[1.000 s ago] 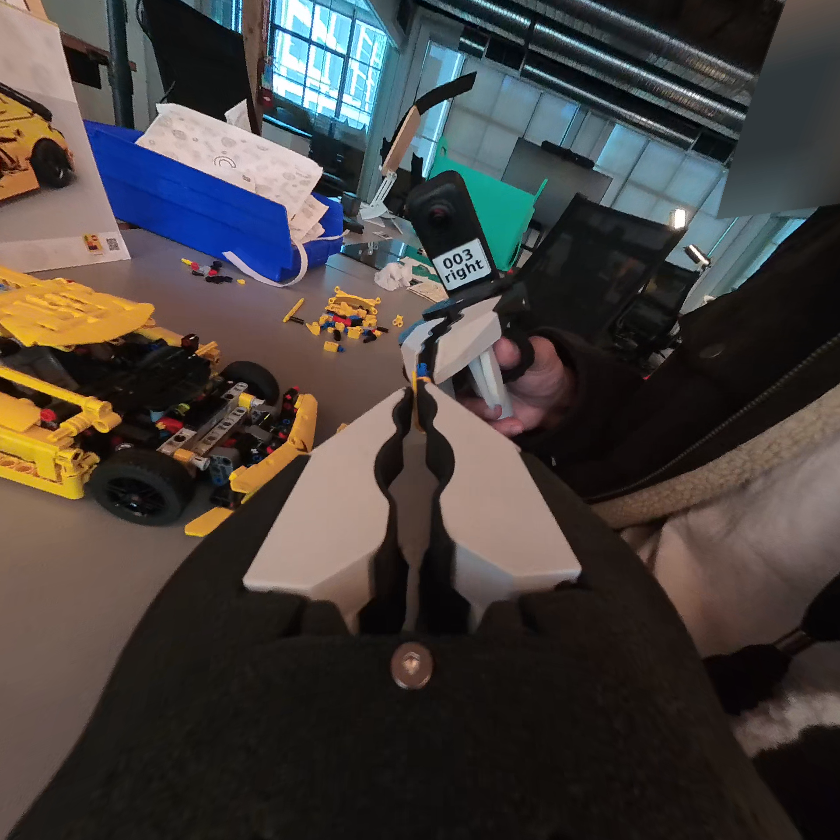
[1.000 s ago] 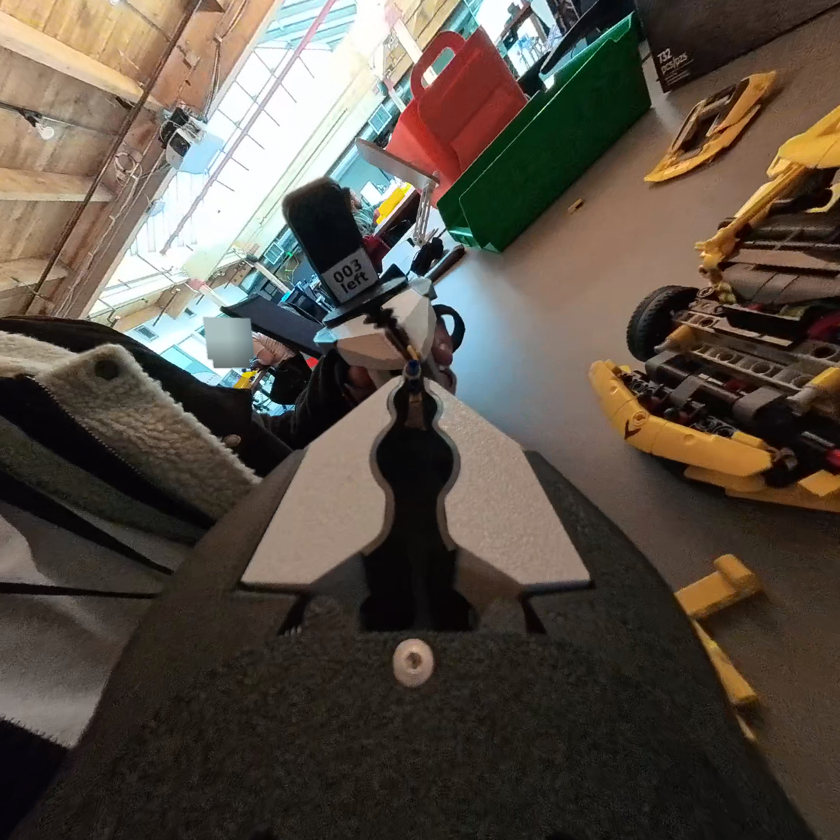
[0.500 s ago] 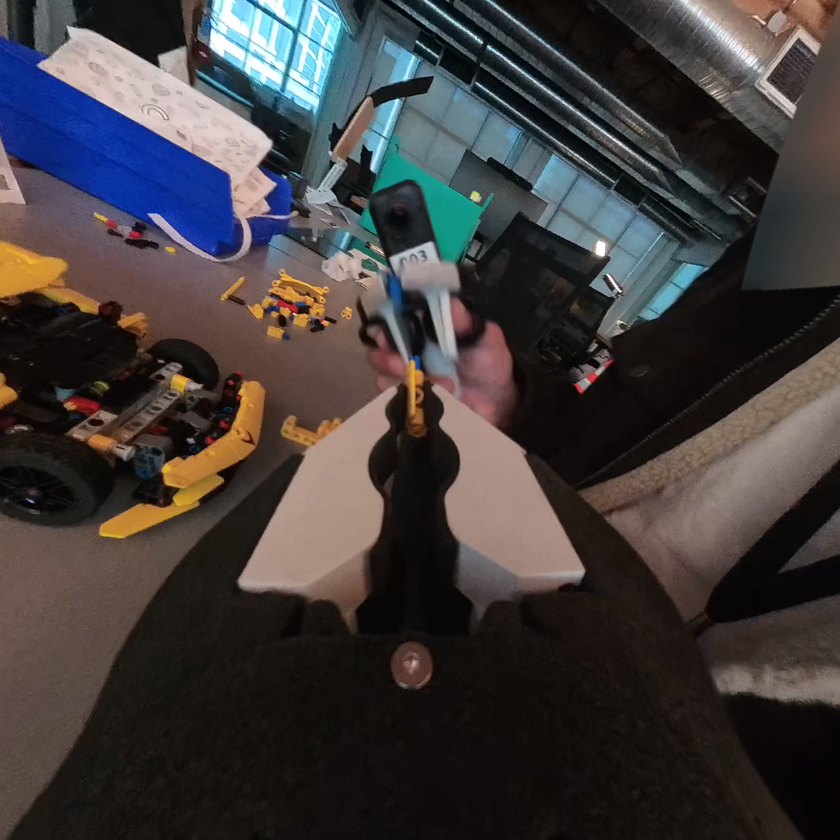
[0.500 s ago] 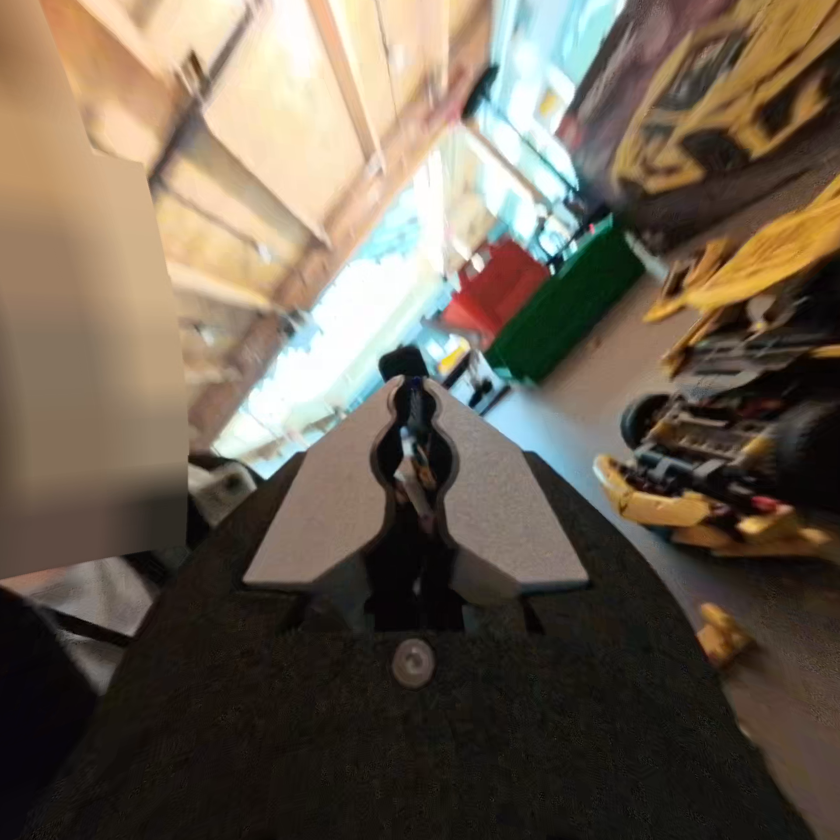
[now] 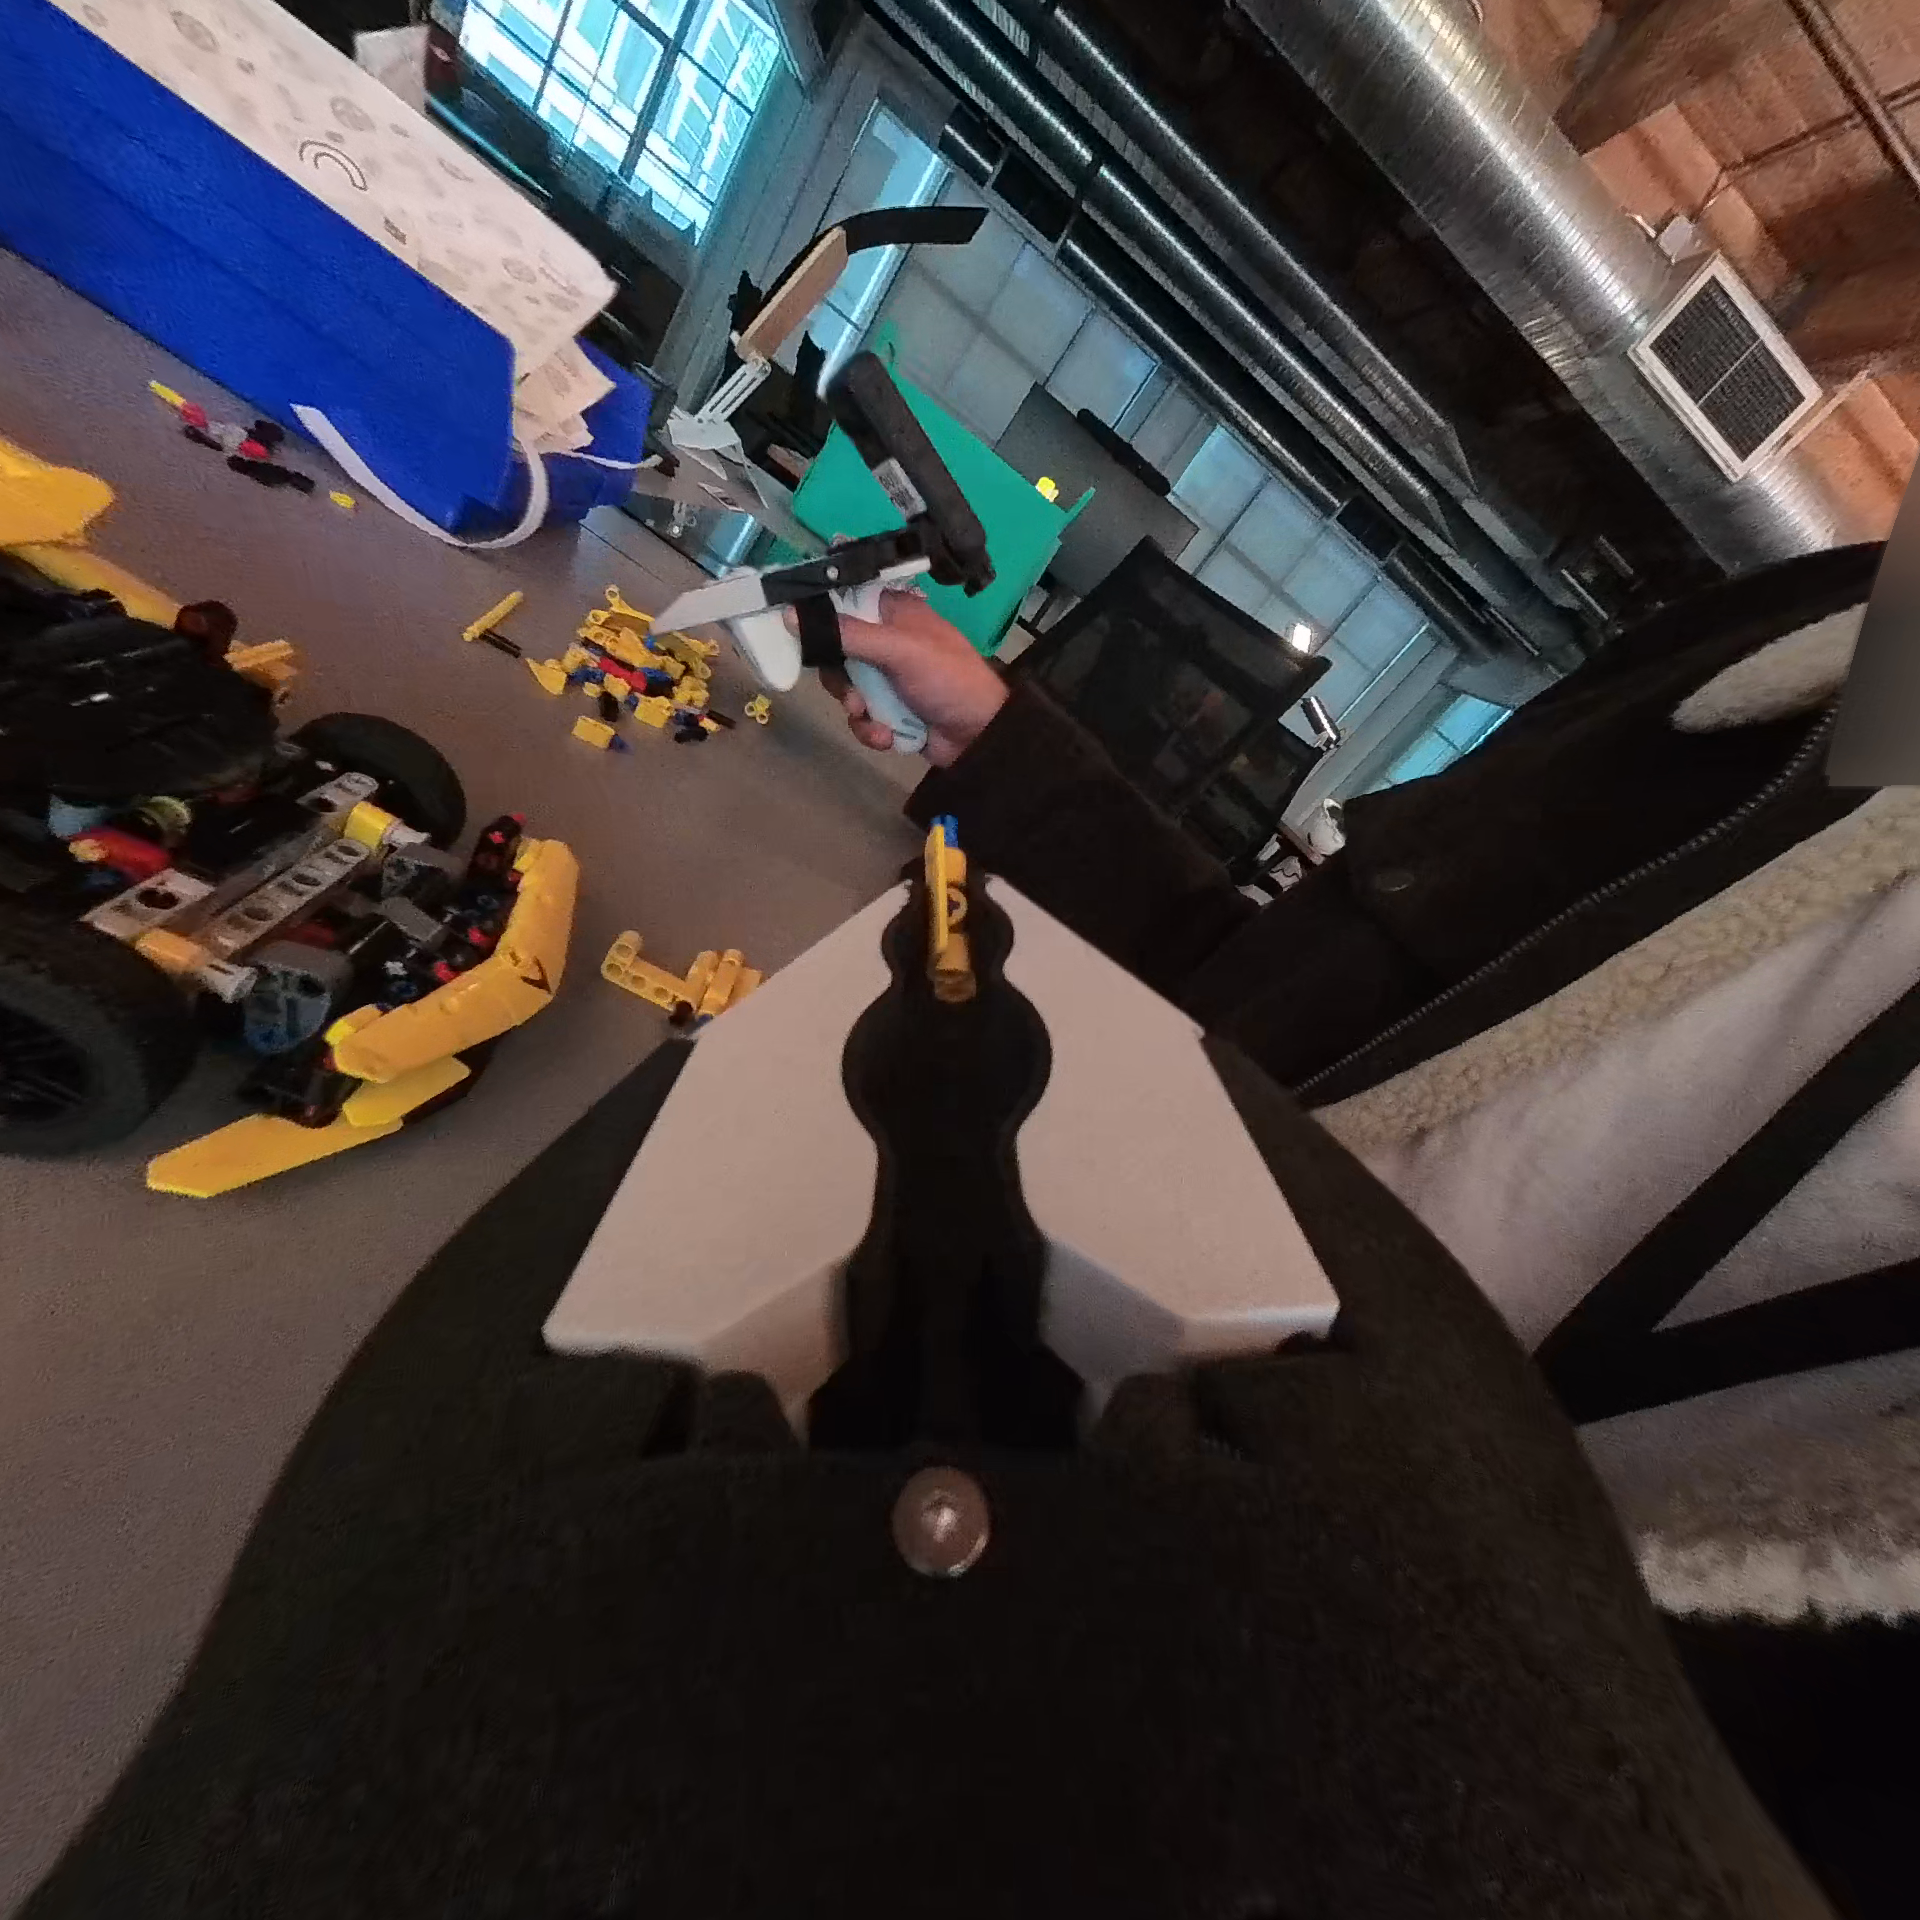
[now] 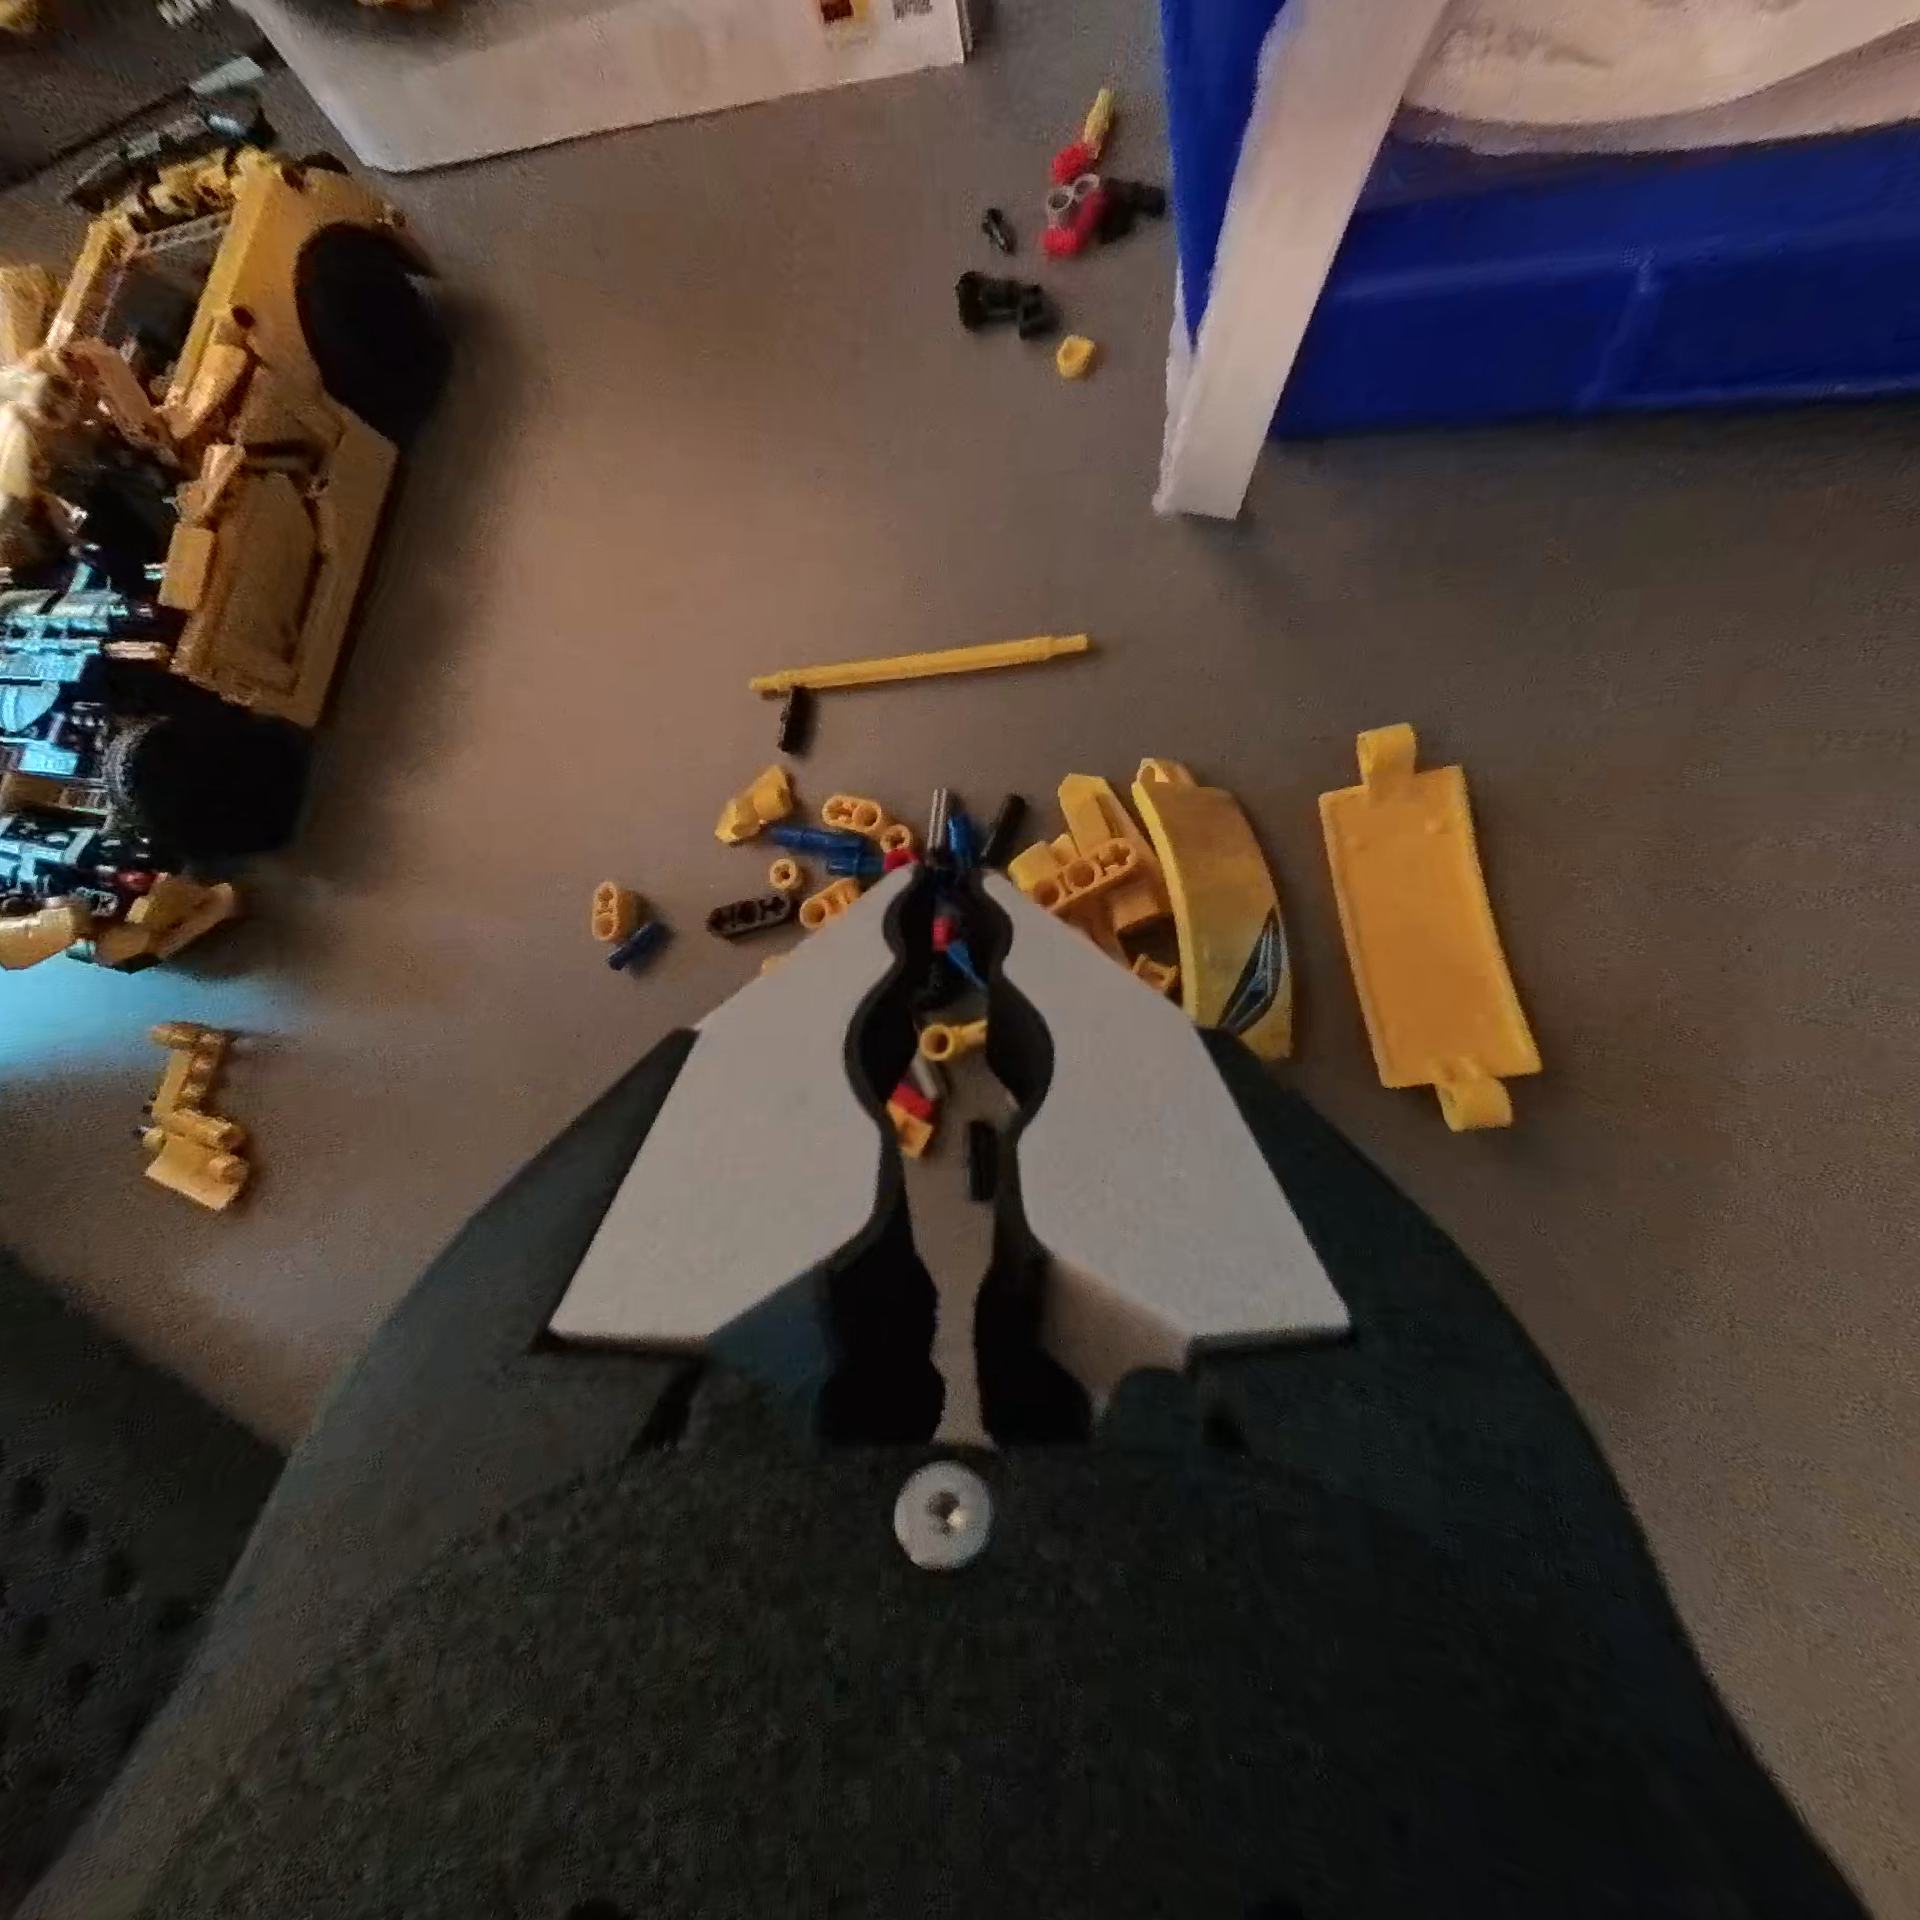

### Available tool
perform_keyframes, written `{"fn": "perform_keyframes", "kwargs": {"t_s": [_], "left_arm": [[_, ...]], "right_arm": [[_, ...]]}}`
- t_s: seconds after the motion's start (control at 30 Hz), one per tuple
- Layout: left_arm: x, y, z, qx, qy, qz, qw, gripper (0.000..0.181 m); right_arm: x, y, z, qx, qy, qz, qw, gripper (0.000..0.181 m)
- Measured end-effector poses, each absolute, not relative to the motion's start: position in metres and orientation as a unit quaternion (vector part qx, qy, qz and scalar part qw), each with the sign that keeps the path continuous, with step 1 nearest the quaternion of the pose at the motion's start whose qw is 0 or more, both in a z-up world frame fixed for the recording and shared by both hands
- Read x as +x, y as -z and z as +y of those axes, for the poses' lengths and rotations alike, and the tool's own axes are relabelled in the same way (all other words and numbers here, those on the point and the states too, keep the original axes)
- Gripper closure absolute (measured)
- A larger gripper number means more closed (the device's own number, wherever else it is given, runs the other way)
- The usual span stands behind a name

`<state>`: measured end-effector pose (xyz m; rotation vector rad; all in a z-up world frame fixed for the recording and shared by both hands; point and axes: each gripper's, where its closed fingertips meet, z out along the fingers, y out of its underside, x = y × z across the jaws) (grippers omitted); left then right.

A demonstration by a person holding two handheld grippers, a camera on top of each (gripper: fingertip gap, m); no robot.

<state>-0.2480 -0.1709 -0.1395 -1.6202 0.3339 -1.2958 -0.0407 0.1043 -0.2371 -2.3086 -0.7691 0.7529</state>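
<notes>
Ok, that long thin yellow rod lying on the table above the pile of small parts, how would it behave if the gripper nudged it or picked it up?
The long yellow rod looks like thin plastic, so it is probably very light. Slim and seemingly round, it may roll or skid across the smooth grey table if pushed sideways. Lying flat, it could be awkward to pinch.

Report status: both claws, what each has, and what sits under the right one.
Left claw shut on small yellow piece. Right claw slightly open, empty, over loose brick pile. Yellow model car to the left.
</notes>
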Motion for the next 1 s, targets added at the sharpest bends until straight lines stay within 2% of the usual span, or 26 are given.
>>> {"fn": "perform_keyframes", "kwargs": {"t_s": [0.07, 0.2, 0.27, 0.43, 0.53, 0.63, 0.73, 0.9, 1.0], "left_arm": [[-0.248, 0.138, -0.172, -0.666, 0.538, 0.141, 0.498, 0.175], [-0.246, 0.139, -0.173, -0.667, 0.535, 0.147, 0.497, 0.175], [-0.245, 0.139, -0.173, -0.668, 0.534, 0.149, 0.496, 0.175], [-0.245, 0.139, -0.174, -0.669, 0.53, 0.153, 0.499, 0.175], [-0.246, 0.137, -0.175, -0.665, 0.53, 0.152, 0.504, 0.175], [-0.245, 0.138, -0.176, -0.666, 0.526, 0.157, 0.505, 0.175], [-0.244, 0.139, -0.176, -0.669, 0.523, 0.159, 0.504, 0.175], [-0.242, 0.141, -0.175, -0.675, 0.518, 0.163, 0.499, 0.175], [-0.241, 0.143, -0.175, -0.679, 0.512, 0.165, 0.499, 0.175]], "right_arm": [[-0.042, 0.229, 0.107, -0.852, -0.287, -0.295, 0.323, 0.165], [-0.052, 0.204, 0.095, -0.828, -0.3, -0.307, 0.36, 0.163], [-0.074, 0.196, 0.071, -0.809, -0.317, -0.349, 0.35, 0.159], [-0.203, 0.147, -0.1, -0.624, -0.585, -0.472, 0.212, 0.16], [-0.242, 0.141, -0.165, -0.563, -0.656, -0.482, 0.142, 0.162], [-0.254, 0.141, -0.176, -0.551, -0.692, -0.453, 0.108, 0.161], [-0.251, 0.134, -0.172, -0.545, -0.704, -0.44, 0.118, 0.172], [-0.254, 0.14, -0.177, -0.554, -0.681, -0.462, 0.126, 0.17], [-0.254, 0.141, -0.176, -0.558, -0.678, -0.462, 0.127, 0.176]]}}
